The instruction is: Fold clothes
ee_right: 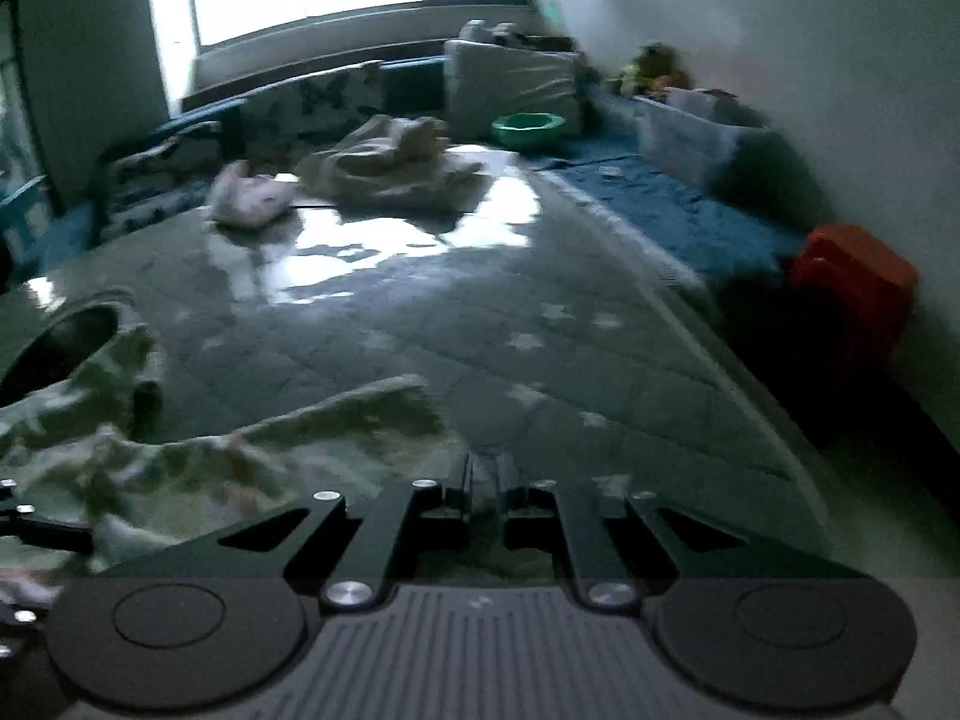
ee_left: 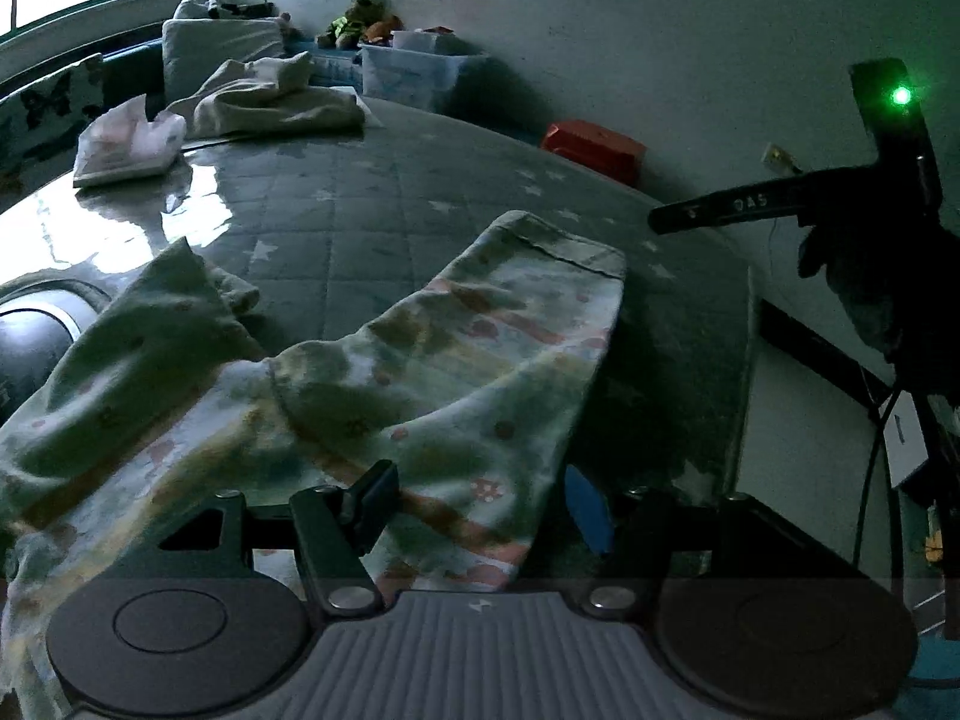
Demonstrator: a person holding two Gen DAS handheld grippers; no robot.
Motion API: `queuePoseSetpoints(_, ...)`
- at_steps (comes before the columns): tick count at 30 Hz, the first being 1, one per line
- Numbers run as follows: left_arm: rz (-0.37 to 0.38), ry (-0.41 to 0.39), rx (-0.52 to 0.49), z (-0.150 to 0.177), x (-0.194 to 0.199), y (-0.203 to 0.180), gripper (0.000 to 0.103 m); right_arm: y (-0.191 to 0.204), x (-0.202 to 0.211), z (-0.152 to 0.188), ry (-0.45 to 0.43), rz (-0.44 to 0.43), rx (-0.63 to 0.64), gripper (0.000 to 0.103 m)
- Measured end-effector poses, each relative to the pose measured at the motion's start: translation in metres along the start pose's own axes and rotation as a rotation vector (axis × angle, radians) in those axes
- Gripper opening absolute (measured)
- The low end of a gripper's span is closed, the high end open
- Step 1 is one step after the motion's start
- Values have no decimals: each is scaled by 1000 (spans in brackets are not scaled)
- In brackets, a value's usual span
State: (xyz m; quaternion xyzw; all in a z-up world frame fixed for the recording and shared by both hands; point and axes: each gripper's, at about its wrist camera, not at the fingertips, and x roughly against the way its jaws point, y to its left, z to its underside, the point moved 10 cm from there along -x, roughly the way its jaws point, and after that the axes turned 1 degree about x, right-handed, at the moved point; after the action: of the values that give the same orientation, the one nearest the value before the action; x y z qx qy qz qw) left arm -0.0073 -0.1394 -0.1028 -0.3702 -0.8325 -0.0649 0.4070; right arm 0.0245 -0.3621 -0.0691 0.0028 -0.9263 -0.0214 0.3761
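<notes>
Star-quilted mattress [ee_right: 540, 324] under dim window light.
Left gripper [ee_left: 480, 504] gapes wide around the patterned garment [ee_left: 420, 360]; right gripper [ee_right: 485, 489] is pinched closed on its edge.

Patterned garment [ee_left: 384, 384]: pale green cloth with pink and orange motifs, unfolded and rumpled, spread over the star-quilted mattress [ee_left: 384, 192]. One hemmed leg end points toward 1 o'clock; a bunched portion rises at 10 o'clock.
</notes>
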Motion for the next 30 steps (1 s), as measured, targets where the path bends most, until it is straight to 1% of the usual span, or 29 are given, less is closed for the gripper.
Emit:
queuePoseSetpoints(1,2,2,4,0,-1,0,65,9,-1,-3,-7,-29,16,11)
queuePoseSetpoints(3,0,3,15,0,0,1,65,28,-11,-7,-5,-83,50,23)
queuePoseSetpoints(4,-1,3,22,0,0,1,65,38,-16,-9,-4,-110,67,32)
queuePoseSetpoints(5,-6,1,27,0,3,3,65,48,-22,-11,-2,-137,85,34)
queuePoseSetpoints(8,-35,-21,44,-2,16,12,65,55,-37,-12,22,-137,107,34)
queuePoseSetpoints(10,-68,-50,64,-7,30,27,68,59,-47,-12,39,-136,121,34)
queuePoseSetpoints(13,-148,-93,99,-13,53,60,69,65,-62,-12,64,-133,142,35)
queuePoseSetpoints(15,-218,-111,127,-14,68,89,71,71,-65,-17,66,-147,154,35)
queuePoseSetpoints(18,-341,-111,185,-8,86,139,71,89,-59,-35,54,-220,163,37)
queuePoseSetpoints(19,-382,-110,205,-6,92,155,71,102,-58,-42,53,-259,173,39)
queuePoseSetpoints(21,-457,-100,237,1,103,187,71,127,-58,-55,54,-332,191,41)
queuePoseSetpoints(24,-546,-66,272,16,118,227,73,166,-62,-70,61,-424,222,48)
queuePoseSetpoints(25,-567,-54,278,20,121,238,73,177,-65,-74,59,-443,237,53)
queuePoseSetpoints(26,-580,-44,283,23,125,247,73,187,-69,-78,57,-454,250,55)
queuePoseSetpoints(30,-601,-2,290,35,131,269,75,217,-88,-88,70,-491,274,58)
